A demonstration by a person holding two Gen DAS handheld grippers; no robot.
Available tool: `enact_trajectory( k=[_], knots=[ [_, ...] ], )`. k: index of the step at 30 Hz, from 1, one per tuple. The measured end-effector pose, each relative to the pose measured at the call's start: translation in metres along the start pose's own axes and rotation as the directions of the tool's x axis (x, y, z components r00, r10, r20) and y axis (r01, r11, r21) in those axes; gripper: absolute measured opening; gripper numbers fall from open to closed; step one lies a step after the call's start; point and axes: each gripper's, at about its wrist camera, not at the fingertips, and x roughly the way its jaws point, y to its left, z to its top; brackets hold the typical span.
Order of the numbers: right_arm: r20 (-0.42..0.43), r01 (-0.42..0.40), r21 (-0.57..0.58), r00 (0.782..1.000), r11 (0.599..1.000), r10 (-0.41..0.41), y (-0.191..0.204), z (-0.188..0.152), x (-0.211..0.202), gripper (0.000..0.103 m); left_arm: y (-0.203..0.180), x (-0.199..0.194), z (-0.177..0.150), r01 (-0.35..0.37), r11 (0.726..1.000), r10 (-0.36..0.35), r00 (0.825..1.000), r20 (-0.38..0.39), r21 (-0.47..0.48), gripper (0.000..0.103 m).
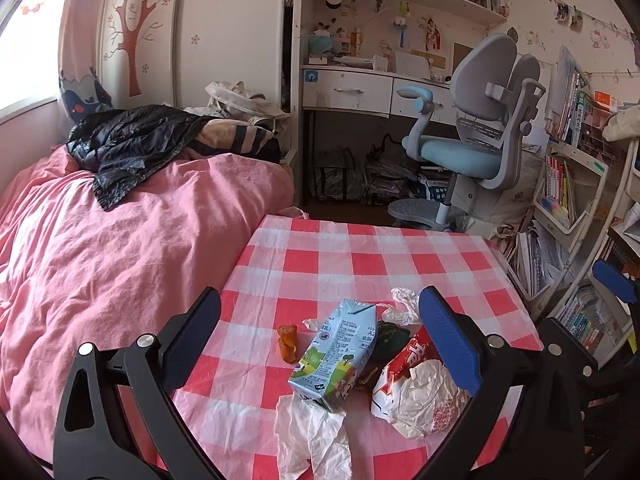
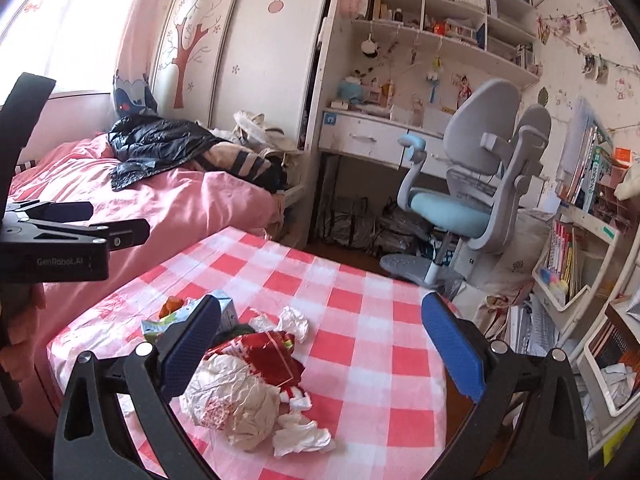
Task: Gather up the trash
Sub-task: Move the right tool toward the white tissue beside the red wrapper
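Trash lies on a red-and-white checked table point(image 1: 312, 264): a light blue milk carton point(image 1: 336, 354), an orange scrap point(image 1: 288, 342), a red and white crumpled wrapper point(image 1: 416, 384), white tissue point(image 1: 312, 436) and a small white paper wad point(image 1: 404, 300). My left gripper point(image 1: 324, 340) is open above the carton, holding nothing. In the right wrist view my right gripper point(image 2: 324, 344) is open above the red wrapper point(image 2: 268, 354), the crumpled white paper point(image 2: 236, 404) and a tissue point(image 2: 296, 322). The carton point(image 2: 222, 308) shows behind my left finger.
A bed with a pink cover point(image 1: 100, 248) borders the table's left side, with a black jacket point(image 1: 132, 144) on it. A grey and blue desk chair point(image 1: 472, 140), a desk point(image 1: 360, 88) and bookshelves point(image 1: 568, 184) stand beyond. The left gripper's body point(image 2: 52, 240) shows at the right view's left edge.
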Motion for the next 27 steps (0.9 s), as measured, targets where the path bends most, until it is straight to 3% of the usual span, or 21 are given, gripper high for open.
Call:
enact_trajectory(
  k=[10,20,27],
  knots=[
    [-0.068,0.057,0.06,0.996,0.997,-0.053,0.004,-0.003,0.003,0.097,0.004,-0.007,-0.01,-0.002,1.0,0.002,1.0,-0.006,0.021,0.096],
    [-0.117,0.137,0.017,0.984,0.99,-0.135,0.016,0.0,0.008,0.097,0.026,-0.008,-0.009,0.011,0.999,-0.012,1.0,-0.028,-0.046,0.096],
    [-0.13,0.202,0.01,0.971,0.979,-0.199,0.01,0.001,0.007,0.097,0.016,0.001,-0.014,0.01,1.0,-0.011,0.998,-0.055,-0.017,0.096]
  ],
)
